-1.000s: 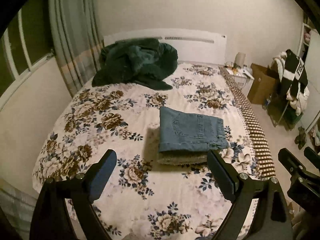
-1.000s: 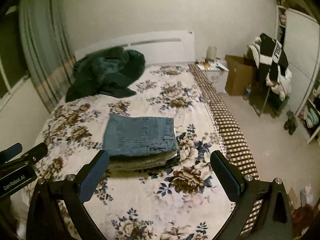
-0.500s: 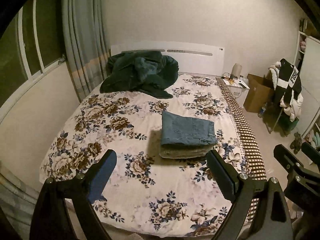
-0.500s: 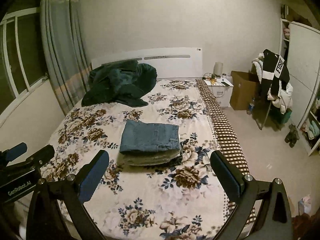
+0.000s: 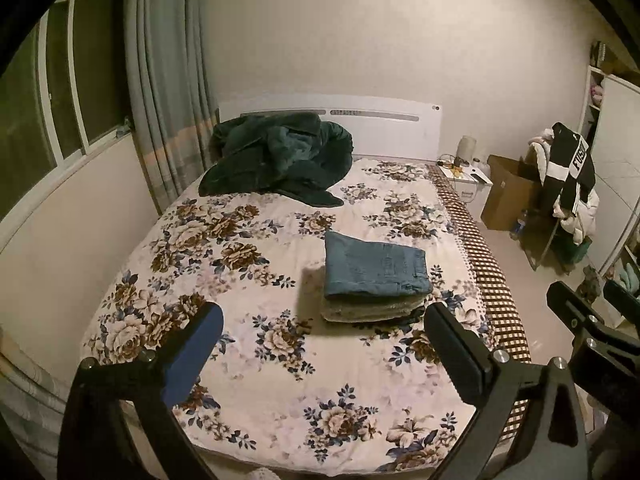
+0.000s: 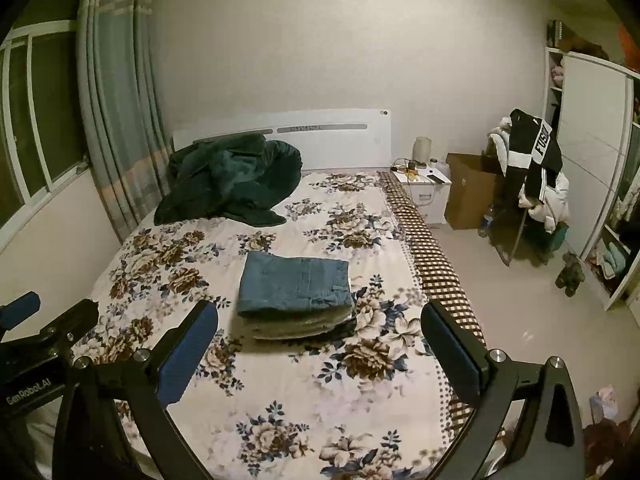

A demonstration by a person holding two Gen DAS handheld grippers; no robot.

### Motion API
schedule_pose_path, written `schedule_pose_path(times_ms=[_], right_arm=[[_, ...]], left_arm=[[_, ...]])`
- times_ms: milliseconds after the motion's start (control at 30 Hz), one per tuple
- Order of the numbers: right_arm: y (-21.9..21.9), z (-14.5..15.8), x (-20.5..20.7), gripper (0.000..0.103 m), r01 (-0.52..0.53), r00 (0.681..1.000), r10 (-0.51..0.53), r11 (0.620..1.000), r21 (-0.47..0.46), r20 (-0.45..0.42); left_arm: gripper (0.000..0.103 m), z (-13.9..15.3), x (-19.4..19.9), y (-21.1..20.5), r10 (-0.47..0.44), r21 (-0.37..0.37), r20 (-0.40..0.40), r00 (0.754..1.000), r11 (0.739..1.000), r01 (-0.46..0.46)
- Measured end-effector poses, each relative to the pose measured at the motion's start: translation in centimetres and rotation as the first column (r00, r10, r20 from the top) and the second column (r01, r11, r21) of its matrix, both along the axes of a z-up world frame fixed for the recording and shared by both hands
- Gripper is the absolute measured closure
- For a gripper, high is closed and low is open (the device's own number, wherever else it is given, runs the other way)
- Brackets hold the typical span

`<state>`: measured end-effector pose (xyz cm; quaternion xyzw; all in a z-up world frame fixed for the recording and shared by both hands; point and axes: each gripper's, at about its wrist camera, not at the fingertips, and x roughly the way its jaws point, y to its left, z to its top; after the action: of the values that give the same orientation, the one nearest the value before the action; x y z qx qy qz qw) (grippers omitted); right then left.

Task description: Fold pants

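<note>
1. Denim pants, folded into a rectangle, top a stack of folded fabrics mid floral bedspread.
2. Left gripper wide, empty, short of pants.
3. Right gripper wide, empty.
4. Plush dark-green blanket crumpled beyond pants.

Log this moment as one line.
left: open, empty | right: open, empty | jeans: folded, top of stack | bed

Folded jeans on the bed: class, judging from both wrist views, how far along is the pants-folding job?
Done: the blue jeans lie folded in a neat rectangle on top of a small stack of folded clothes on the floral bed. In hand: nothing; the left gripper and right gripper are both open and empty, clear of the stack. Left: no unfolded pants show, so the job looks finished.
</note>
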<state>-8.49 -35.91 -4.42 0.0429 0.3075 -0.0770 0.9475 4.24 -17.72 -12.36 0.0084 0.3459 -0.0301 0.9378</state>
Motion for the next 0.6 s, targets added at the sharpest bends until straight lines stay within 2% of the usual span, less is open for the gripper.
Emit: schedule_pose_path(times_ms=[600], right_arm=[[1.2,-0.3,-0.2,0.000,-0.015,1.000,0.015,1.000,0.014,-0.012]], left_arm=[[0.000,0.4,-0.9,0.7,0.019,0.019,0.007,1.000,1.000,-0.019]])
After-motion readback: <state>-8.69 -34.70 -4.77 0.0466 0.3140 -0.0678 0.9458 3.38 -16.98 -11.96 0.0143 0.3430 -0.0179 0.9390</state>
